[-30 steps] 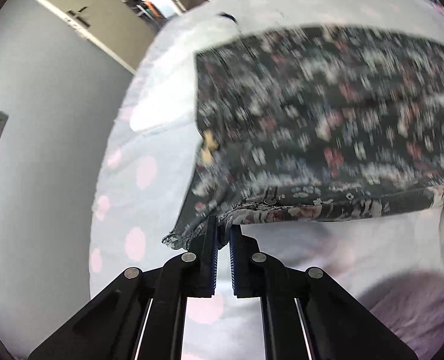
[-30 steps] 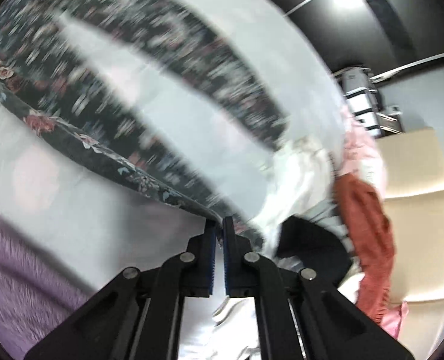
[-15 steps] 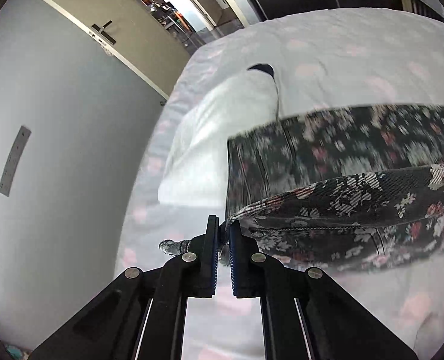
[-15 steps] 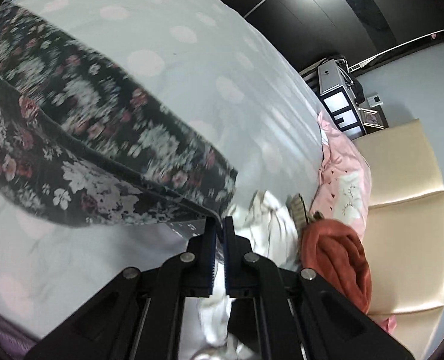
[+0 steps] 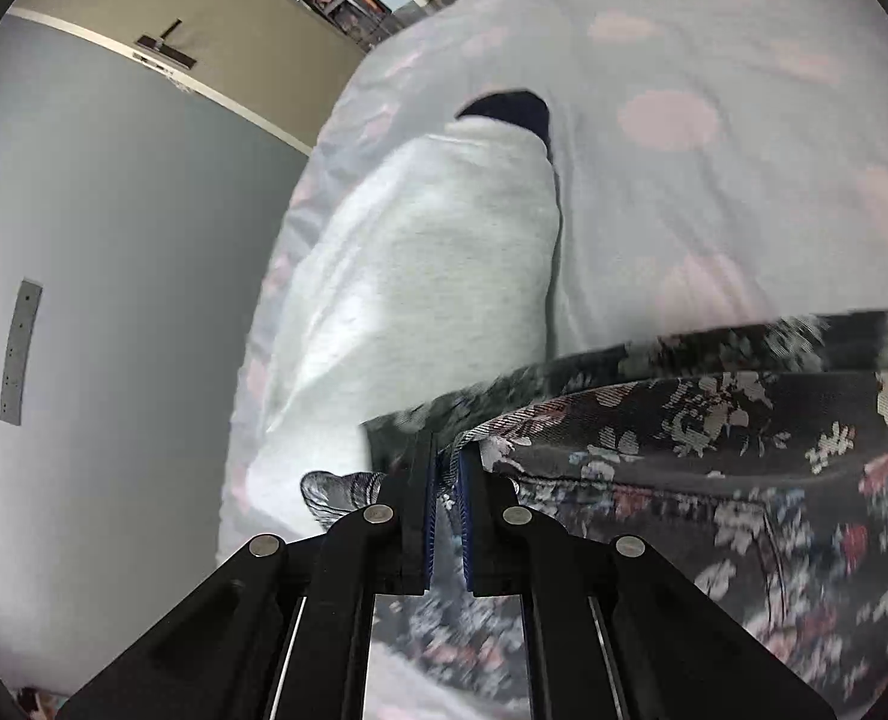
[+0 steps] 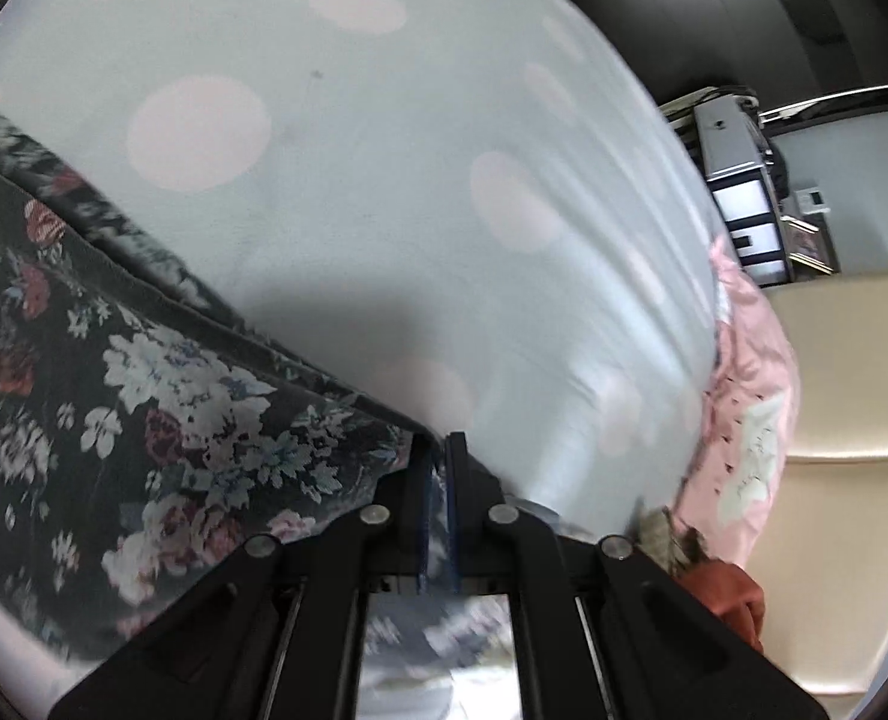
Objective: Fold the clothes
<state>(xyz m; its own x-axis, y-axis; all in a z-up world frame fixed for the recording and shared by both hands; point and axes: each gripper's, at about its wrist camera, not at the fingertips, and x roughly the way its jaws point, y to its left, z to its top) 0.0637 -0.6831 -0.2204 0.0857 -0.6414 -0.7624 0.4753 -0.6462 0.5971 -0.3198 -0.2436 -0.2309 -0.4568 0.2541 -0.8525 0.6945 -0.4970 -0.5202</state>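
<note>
Both grippers have carried the floral garment [image 5: 714, 480] across the bed [image 5: 714, 180] since the earlier frames: 1 second ago the cloth hung stretched and blurred above the sheet, and now its held edge sits low over the part already lying there, with much more bare sheet showing ahead.

In the left wrist view, the left gripper [image 5: 446, 468] has its jaws pressed together on a corner of the garment, fabric bunched between the blue pads and a scrap poking out on the left. In the right wrist view, the right gripper [image 6: 438, 462] pinches the opposite corner the same way, with the hem running off to the left as a taut line. Holding 2 corners of 1 edge keeps that edge straight, which I judge is the point: a straight edge lays down without wrinkles and lines up with the layer beneath.

That lower layer shows in both views as a second floral band just beyond the held hem, so the garment looks doubled over itself, the fold nearly closed but the top edge not yet released. Both claws point steeply down, which suits setting cloth onto a flat surface.

A folded white garment [image 5: 432, 276] lies just left of the floral one, probably finished and set aside. On the right, a pink pillow [image 6: 750, 396] and a rust cloth [image 6: 726, 594] wait at the bed's edge.
</note>
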